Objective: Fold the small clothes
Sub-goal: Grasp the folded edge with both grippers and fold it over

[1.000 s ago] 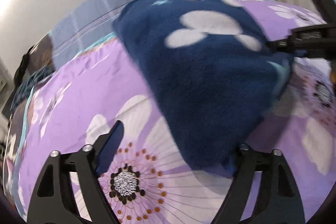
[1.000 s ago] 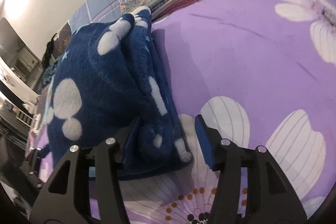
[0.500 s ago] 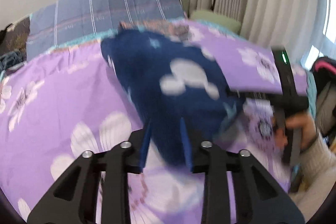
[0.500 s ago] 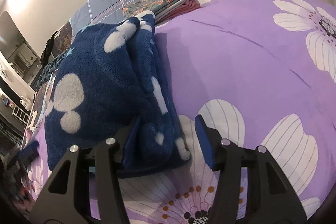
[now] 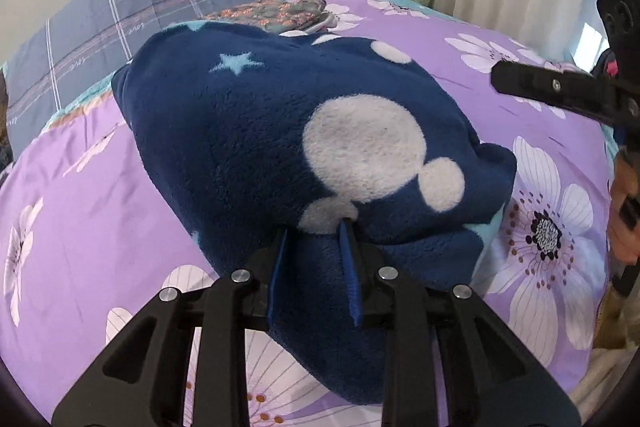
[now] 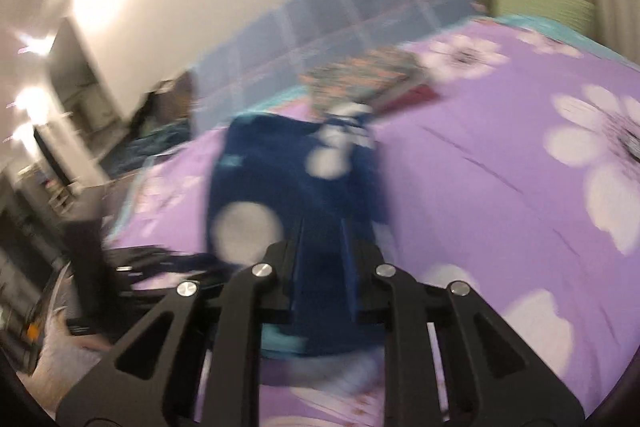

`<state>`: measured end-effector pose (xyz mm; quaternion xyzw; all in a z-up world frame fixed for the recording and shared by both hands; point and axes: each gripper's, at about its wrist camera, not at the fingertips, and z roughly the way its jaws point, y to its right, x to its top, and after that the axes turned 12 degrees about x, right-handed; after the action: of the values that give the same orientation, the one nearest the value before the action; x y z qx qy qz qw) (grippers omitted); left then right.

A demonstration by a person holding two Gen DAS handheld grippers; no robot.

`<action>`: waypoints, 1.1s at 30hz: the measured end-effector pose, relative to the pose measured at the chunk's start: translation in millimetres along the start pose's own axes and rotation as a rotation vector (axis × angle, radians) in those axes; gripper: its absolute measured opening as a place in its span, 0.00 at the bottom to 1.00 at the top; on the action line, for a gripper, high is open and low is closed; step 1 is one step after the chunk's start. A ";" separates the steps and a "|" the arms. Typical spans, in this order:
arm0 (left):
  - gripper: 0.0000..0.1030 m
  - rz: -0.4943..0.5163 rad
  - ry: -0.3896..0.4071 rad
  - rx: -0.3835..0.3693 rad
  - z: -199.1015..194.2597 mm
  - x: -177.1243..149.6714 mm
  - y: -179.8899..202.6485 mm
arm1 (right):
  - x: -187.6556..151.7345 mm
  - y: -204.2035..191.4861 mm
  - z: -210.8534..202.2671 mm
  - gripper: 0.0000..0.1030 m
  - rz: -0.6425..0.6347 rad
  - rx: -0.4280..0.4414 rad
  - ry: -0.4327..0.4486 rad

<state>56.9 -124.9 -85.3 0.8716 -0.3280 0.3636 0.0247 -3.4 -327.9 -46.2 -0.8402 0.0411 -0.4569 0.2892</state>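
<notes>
Navy fleece garment with white dots and a pale star (image 5: pixel 304 147) lies bunched in a thick fold on the purple flowered bed cover (image 5: pixel 92 195). The left gripper (image 5: pixel 316 267) is clamped on its near edge, fabric pinched between the blue pads. The right gripper (image 6: pixel 324 263), seen through blur, likewise has navy fleece between narrow-set fingers. Both seem mid-fold; next, I judge, the held edges need carrying over and laying flat. A folded patterned stack (image 5: pixel 276 13) sits beyond, near the blue checked pillow (image 5: pixel 140 15).
</notes>
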 end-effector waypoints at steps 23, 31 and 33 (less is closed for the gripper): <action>0.06 -0.005 0.064 0.117 60.2 38.1 -16.6 | -33.2 3.9 68.7 0.14 -0.056 -0.113 -0.200; 0.06 -0.136 0.032 -0.025 53.0 40.2 -41.9 | -28.3 2.4 72.8 0.14 -0.073 -0.121 -0.233; 0.06 -0.164 0.046 -0.063 40.5 44.4 -48.0 | -27.6 2.8 71.8 0.14 -0.078 -0.123 -0.237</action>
<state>133.4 -123.3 -76.7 0.8858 -0.2661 0.3697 0.0890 37.9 -288.9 -98.0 -0.9054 0.0015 -0.3619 0.2221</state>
